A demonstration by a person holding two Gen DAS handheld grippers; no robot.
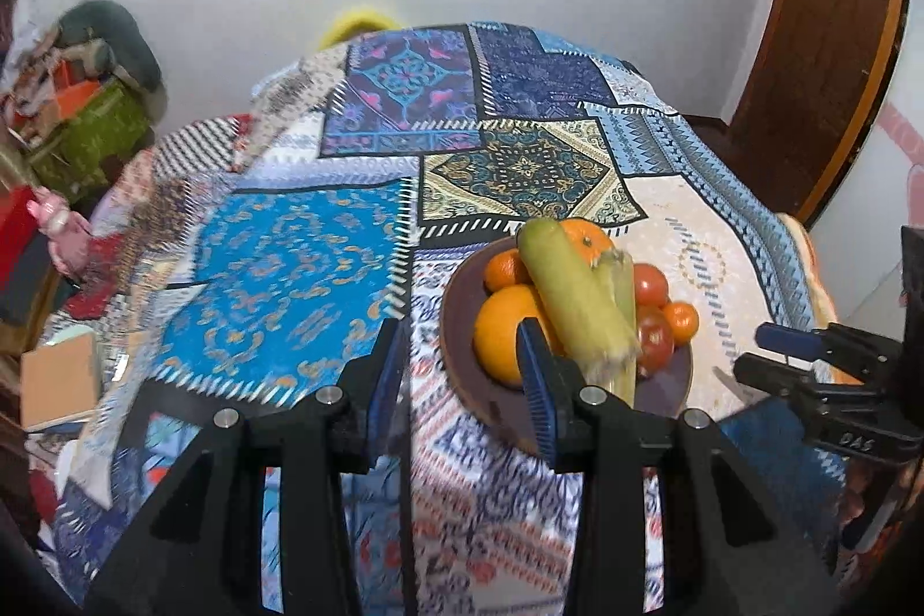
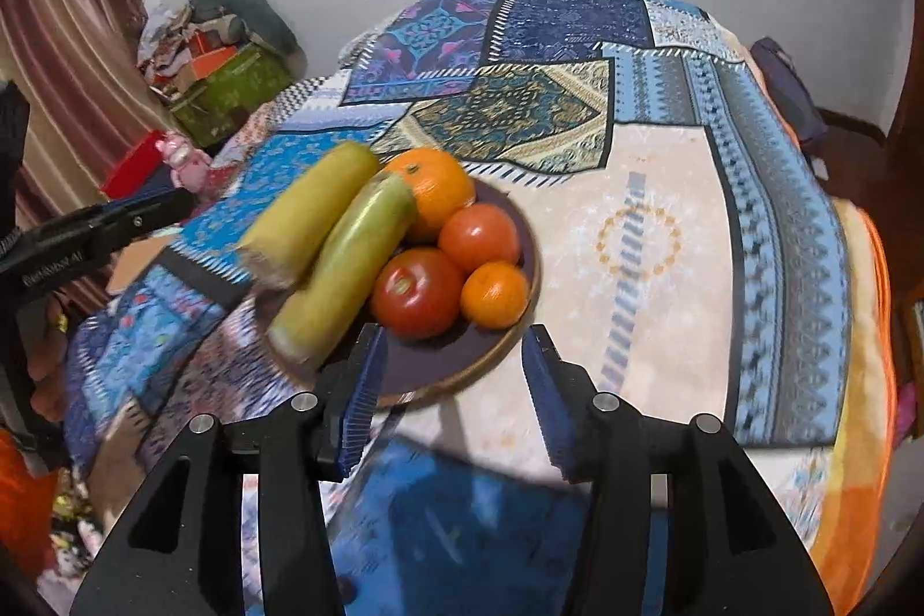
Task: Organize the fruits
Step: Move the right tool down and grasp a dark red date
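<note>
On the worktop (image 2: 664,189), draped in a blue patchwork-print cloth, sits a round dark-brown plate (image 2: 522,327) heaped with oranges (image 2: 430,189), two red tomatoes (image 2: 416,290) and two long yellow-green corn cobs in their husks (image 2: 341,264). The right tongs (image 2: 447,394) are spread wide with nothing between them, just short of the plate's near rim; the tomatoes lie straight ahead, so this hand looks the nearer. The cobs run their long axes diagonally away, up and to the right in this view. The left tongs (image 1: 462,373) also gape empty, the plate (image 1: 462,362) ahead and to their right. Small lettering on each tool's side shows, too blurred to read with confidence.
</note>
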